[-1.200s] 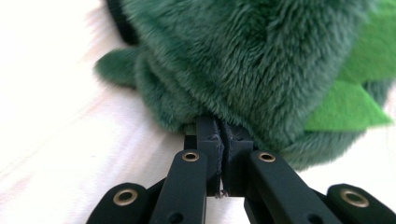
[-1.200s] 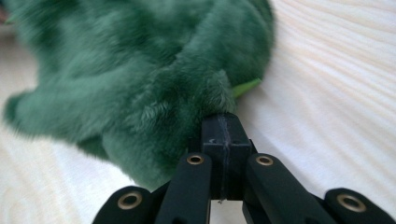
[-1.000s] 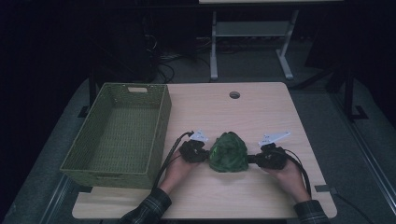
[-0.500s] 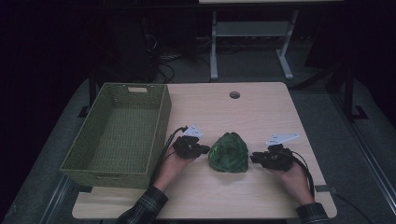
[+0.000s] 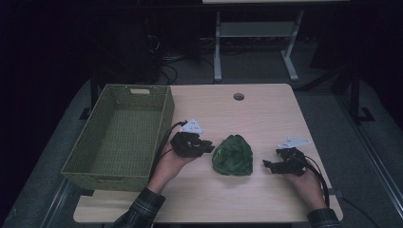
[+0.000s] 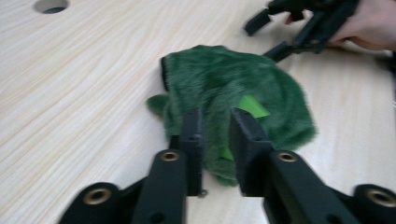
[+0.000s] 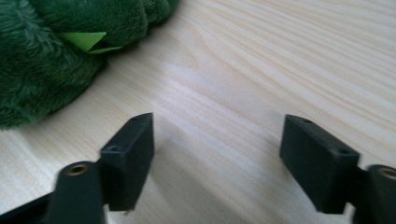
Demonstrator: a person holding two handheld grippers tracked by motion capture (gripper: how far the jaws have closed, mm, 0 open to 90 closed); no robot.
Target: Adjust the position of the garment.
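Observation:
A dark green plush toy point(image 5: 233, 154) lies on the wooden table between my two grippers, with a light green tag point(image 6: 252, 106) showing on it. My left gripper point(image 5: 209, 146) hovers just off the toy's left side, raised a little above the table. Its jaws have just been opening and stand a narrow gap apart point(image 6: 215, 116), with the toy's fur point(image 6: 233, 88) lying beyond them, not pinched. My right gripper point(image 5: 267, 165) sits to the toy's right. Its jaws have also just been opening and now stand wide point(image 7: 217, 128) over bare wood, the toy point(image 7: 42, 56) off to their left.
A green woven basket point(image 5: 121, 137) stands empty at the table's left side, close to my left hand. A round cable hole point(image 5: 238, 96) sits near the far edge of the table. Beyond the table stand a white-legged desk and cables on the dark floor.
Both grippers were against the toy's sides a second ago and have drawn away from it. The left one rose; the right one slid out to the right. Both pairs of jaws opened.

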